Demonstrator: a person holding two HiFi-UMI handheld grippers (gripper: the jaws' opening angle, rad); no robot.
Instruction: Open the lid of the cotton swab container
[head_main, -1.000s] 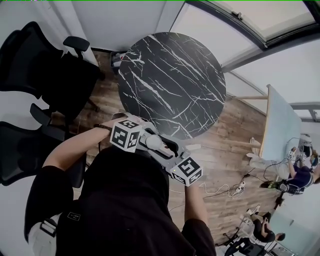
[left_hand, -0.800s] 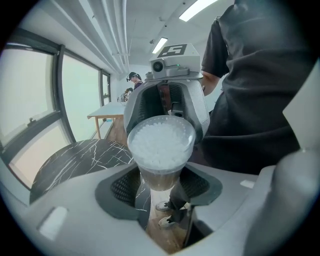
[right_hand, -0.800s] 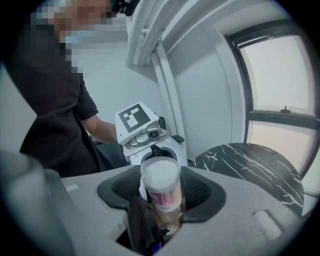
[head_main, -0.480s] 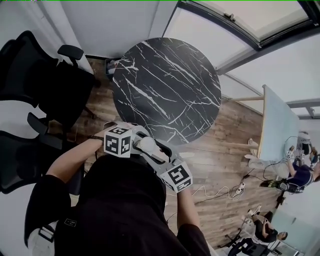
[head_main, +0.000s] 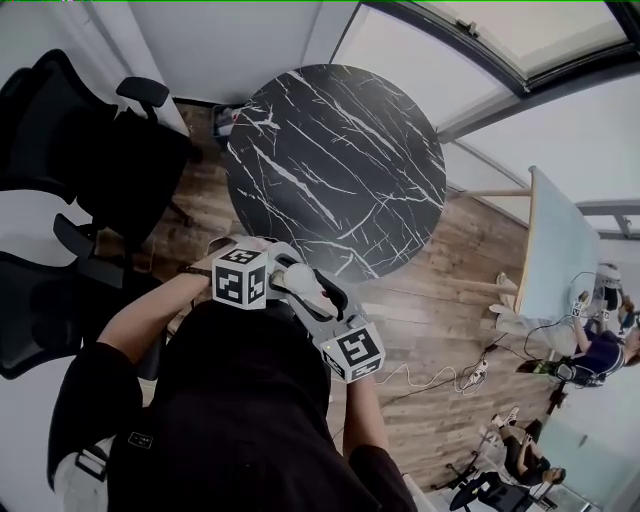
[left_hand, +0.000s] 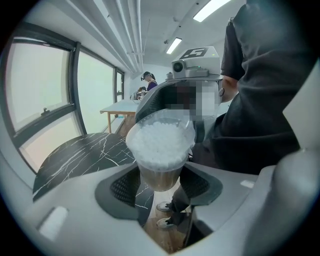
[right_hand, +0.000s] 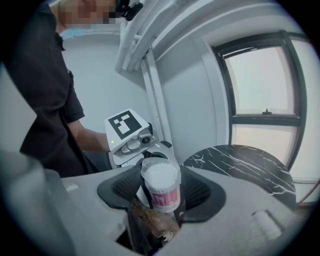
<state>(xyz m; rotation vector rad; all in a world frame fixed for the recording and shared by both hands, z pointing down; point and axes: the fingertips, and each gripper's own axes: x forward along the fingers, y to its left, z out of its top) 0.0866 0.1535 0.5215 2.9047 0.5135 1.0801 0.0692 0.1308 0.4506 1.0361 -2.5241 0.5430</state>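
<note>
Item: cotton swab container (head_main: 298, 279), held in the air just left of centre in the head view. It is close against your dark shirt, below the edge of the round black marble table (head_main: 335, 165) that fills the upper middle. Your left gripper (left_hand: 160, 186): jaws pressed onto the container's brownish body, with the white swab heads facing its camera at mid-frame. Your right gripper (right_hand: 161, 195): jaws pinching the same container from the opposite end, with the pink label band showing at lower centre. Lid: seated or lifted, not discernible. Surroundings: black office chairs (head_main: 90, 130) at upper left, wooden floor (head_main: 440, 300) at right.
</note>
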